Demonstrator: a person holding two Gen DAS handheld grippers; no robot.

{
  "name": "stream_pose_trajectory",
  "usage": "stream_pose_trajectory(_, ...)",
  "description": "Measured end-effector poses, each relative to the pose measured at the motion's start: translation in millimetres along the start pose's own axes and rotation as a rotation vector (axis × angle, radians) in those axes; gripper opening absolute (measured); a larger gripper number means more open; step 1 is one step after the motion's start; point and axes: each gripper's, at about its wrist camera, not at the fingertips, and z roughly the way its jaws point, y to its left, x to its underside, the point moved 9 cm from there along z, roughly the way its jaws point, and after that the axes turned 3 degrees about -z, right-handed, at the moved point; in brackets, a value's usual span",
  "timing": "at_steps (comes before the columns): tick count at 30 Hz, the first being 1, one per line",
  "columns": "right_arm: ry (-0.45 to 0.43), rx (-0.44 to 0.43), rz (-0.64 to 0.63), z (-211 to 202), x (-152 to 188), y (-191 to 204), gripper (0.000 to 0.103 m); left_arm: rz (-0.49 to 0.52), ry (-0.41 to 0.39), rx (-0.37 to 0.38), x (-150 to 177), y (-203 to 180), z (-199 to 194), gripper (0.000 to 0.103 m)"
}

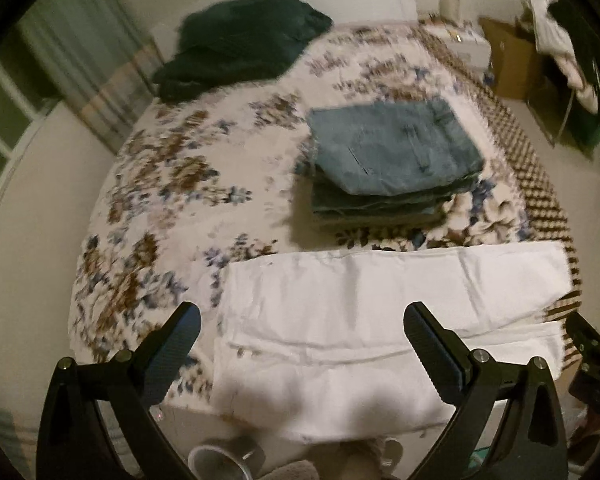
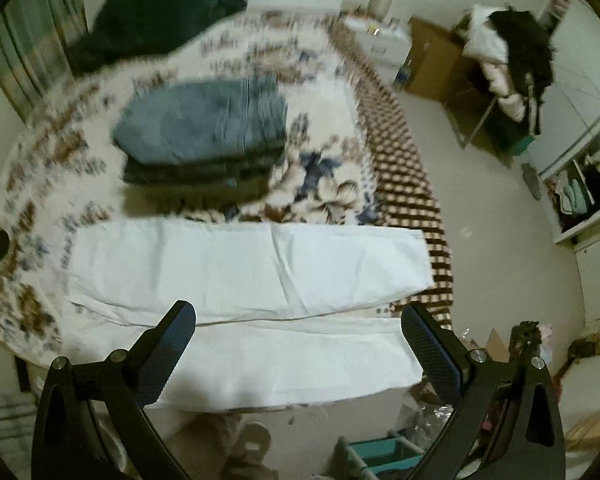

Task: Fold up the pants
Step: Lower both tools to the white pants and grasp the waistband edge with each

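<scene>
Currently, both views blurred, fine detail soft.
Surface: bed with floral brown-and-blue printed cover (image 1: 172, 184), checked brown-and-cream blanket strip (image 2: 404, 184) along its right edge.
Task item: white cotton pants (image 1: 340, 320) lie flat across the bed's near edge, long axis running left to right; the two legs lie side by side with a seam line between them, near leg at the very edge of the bed. Right end of the pants (image 2: 236, 272) reaches onto the checked strip at the near right corner.
Left gripper: black two-finger gripper (image 1: 302, 340) above the left part of the pants, jaws wide apart, nothing between them; whether the tips touch the fabric, cannot tell.
Right gripper: black two-finger gripper (image 2: 298, 340) above the near leg, jaws wide apart, holding nothing; contact with fabric unclear.
Stack: folded blue denim jeans on a pile of darker folded garments (image 1: 392, 156), on the bed just behind the white pants, toward the right side.
Far left corner: crumpled dark green garment (image 1: 240, 44), well apart from the stack.
Floor, right side: brown cardboard box (image 2: 432, 56) and a chair heaped with white and black clothes (image 2: 508, 48).
</scene>
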Motion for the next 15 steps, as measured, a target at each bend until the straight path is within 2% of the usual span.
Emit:
stream_pose_trajectory(4,0.131,0.027,-0.084,131,-29,23,0.103,0.1,0.083,0.012,-7,-29,99,0.103)
stream_pose_trajectory(9,0.229,0.033,-0.153,264,-32,44,0.103,0.248,0.167,0.003,4,-73,218,0.103)
stream_pose_trajectory(12,0.263,0.035,-0.197,307,-19,43,0.103,0.29,0.229,0.015,16,-90,272,0.103)
stream_pose_trajectory(15,0.278,0.02,-0.25,342,-14,45,0.103,0.346,0.245,0.009,24,-106,308,0.103)
